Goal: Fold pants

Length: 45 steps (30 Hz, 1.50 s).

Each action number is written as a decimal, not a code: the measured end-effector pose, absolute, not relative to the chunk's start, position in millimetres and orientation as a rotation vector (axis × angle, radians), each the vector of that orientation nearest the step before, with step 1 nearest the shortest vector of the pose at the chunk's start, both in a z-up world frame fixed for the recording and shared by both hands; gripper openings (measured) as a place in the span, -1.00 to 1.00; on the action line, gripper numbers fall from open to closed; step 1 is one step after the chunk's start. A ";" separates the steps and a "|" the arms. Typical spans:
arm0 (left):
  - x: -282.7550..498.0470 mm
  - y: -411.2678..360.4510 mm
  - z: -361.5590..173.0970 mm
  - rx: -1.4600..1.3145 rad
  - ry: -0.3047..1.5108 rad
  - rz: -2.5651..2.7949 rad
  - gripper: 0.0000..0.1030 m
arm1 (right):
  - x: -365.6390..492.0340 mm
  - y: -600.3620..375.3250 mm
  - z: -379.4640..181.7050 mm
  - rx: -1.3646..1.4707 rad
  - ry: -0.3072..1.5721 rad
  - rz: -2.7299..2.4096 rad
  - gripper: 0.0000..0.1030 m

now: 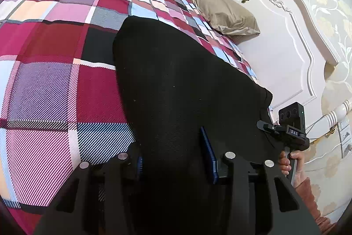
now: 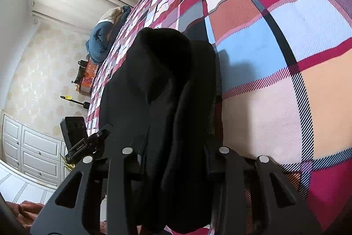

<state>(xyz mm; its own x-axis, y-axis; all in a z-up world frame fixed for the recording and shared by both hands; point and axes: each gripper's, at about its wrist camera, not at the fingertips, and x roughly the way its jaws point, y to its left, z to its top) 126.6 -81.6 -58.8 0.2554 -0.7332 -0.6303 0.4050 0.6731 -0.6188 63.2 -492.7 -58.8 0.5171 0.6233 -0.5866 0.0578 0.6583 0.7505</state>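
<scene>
Pants [image 1: 176, 72], black, lay on the plaid bedspread [image 1: 55, 80], reaching toward 12 o'clock in both wrist views. Left gripper [image 1: 176, 160] stood at 6 o'clock with fabric bunched between its blue pads [image 1: 208, 153], pinching it. Right gripper [image 2: 176, 160] likewise pinched a thick fold of the pants [image 2: 167, 85]. Pillow [image 1: 222, 12] lay at 1 o'clock by the headboard [image 1: 275, 41].

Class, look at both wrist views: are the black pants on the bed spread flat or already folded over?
Partly folded: in the right wrist view the black pants lie doubled in thick, rounded layers on the plaid bedspread.
</scene>
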 end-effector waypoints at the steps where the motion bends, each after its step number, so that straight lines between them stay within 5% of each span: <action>1: 126.4 -81.6 -58.2 -0.362 1.053 -0.797 -0.15 | 63.6 -492.8 -58.9 0.802 0.985 0.392 -0.32; 5: 124.8 -76.4 -54.1 -0.387 1.048 -0.818 0.12 | 62.7 -494.6 -58.7 0.816 0.974 0.402 -0.12; 7: 126.1 -69.6 -52.0 -0.442 1.051 -0.849 0.49 | 61.9 -497.1 -55.8 0.812 0.962 0.410 0.01; 12: 144.4 -56.6 -52.7 -0.594 1.072 -0.877 0.53 | 65.8 -511.1 -46.3 0.801 0.909 0.381 0.41; 23: 200.8 -71.9 -62.2 -0.700 1.095 -0.796 0.57 | 132.3 -512.0 -49.6 0.810 0.943 0.413 0.57; 25: 207.1 -76.9 -64.8 -0.682 1.107 -0.788 0.53 | 140.0 -509.2 -51.8 0.804 0.957 0.419 0.51; 26: 209.0 -80.0 -64.4 -0.657 1.108 -0.779 0.49 | 141.5 -508.4 -52.2 0.796 0.963 0.416 0.25; 28: 211.2 -83.7 -64.3 -0.584 1.116 -0.748 0.04 | 143.9 -509.0 -58.1 0.802 0.990 0.412 -0.04; 30: 212.6 -84.3 -66.6 -0.546 1.115 -0.741 -0.08 | 141.0 -512.1 -61.0 0.821 0.988 0.416 -0.18; 45: 201.1 -85.3 -50.4 -0.366 1.047 -0.684 -0.34 | 132.5 -505.9 -58.0 0.880 0.901 0.457 -0.29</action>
